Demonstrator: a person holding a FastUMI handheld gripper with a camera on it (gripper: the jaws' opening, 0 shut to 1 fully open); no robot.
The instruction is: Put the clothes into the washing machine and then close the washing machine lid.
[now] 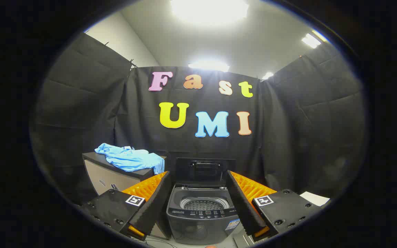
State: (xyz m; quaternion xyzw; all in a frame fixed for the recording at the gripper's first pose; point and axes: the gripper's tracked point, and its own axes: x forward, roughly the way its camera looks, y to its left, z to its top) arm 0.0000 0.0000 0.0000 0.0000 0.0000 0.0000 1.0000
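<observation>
A small top-loading washing machine (201, 213) stands straight ahead, seen between my two fingers. Its lid (203, 171) is raised upright at the back and the drum (204, 204) looks empty. A light blue garment (129, 159) lies crumpled on a dark-topped cabinet (110, 175), to the left of the machine and beyond my left finger. My gripper (198, 215) is open, its fingers spread wide with nothing held, some way short of the machine.
Black cloth walls close in the booth on the left, back and right. A white sheet (315, 198) lies low on the right, beyond the right finger. Ceiling lights shine above.
</observation>
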